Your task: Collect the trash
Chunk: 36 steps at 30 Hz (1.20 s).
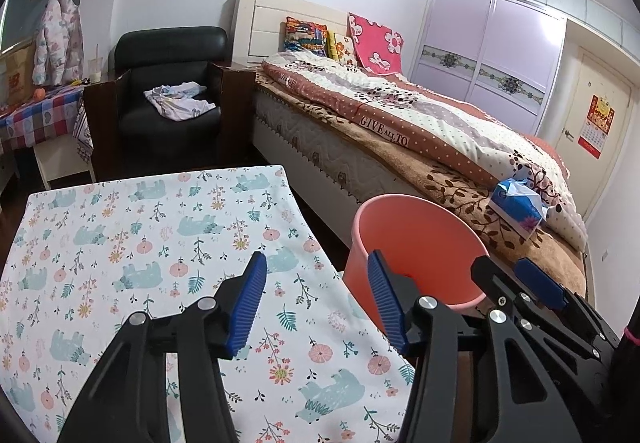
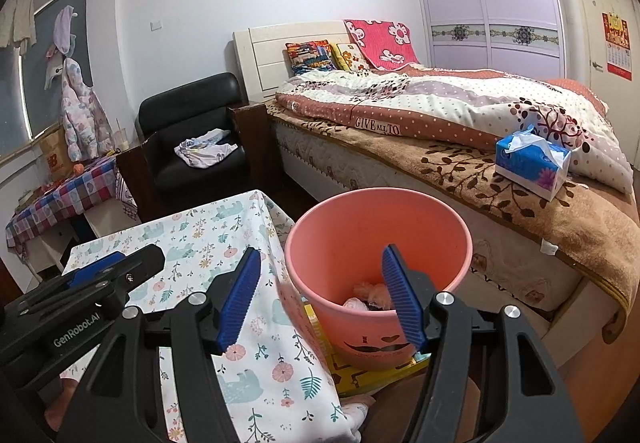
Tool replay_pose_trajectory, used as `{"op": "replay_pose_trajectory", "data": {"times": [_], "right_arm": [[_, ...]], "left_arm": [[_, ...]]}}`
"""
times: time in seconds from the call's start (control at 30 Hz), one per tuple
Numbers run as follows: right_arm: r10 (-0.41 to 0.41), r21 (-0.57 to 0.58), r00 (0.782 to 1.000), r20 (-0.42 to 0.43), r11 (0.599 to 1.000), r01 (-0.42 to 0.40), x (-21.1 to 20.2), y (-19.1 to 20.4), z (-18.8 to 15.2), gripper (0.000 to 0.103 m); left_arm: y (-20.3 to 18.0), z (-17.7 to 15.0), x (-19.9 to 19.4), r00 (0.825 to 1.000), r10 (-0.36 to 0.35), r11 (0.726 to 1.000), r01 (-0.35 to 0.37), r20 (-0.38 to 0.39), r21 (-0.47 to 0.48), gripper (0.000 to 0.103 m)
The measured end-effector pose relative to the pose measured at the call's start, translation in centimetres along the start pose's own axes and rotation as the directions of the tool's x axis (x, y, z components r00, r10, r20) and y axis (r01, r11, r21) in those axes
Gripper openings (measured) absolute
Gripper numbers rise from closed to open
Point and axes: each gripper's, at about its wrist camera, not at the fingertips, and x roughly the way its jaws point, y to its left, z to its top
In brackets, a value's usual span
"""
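Hovering side by side, both tools stand spread wide and grip nothing. The left hand-held gripper [image 1: 318,299] hangs over the near right edge of the surface [image 1: 120,243], a flat top draped in white cloth printed with pale blue bears and pink flowers; its ribbed blue pads [image 1: 252,303] touch nothing. The right hand-held gripper [image 2: 320,297] is poised above the bin [image 2: 340,243], one pad over the cloth's right edge and the other over the bin's mouth, also empty.

The bin is a round, smooth, salmon-pink plastic pail that tapers downward, with a moustache drawn on its front. It stands just beside the surface's right edge, between it and the bed [image 2: 500,179], on something flat and yellow [image 2: 360,375]. Trash [image 2: 370,295] lies at its bottom: a fluffy pale-orange wad and a crumpled whitish piece.

On the bed, a brown leaf-patterned blanket carries a blue tissue pack [image 2: 532,163] near its front edge, white sheets poking from the top, against a dotted quilt. A black leather armchair [image 2: 196,139] beyond the surface's far edge holds a rumpled light garment.
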Motion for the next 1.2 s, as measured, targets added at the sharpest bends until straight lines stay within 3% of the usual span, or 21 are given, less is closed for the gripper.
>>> {"op": "replay_pose_trajectory", "data": {"times": [1.2], "right_arm": [[-0.004, -0.010, 1.000, 0.000, 1.000, 0.004, 0.18, 0.35, 0.56, 0.064]], "left_arm": [[0.59, -0.10, 0.67, 1.000, -0.001, 1.000, 0.001, -0.018, -0.017, 0.052]]}}
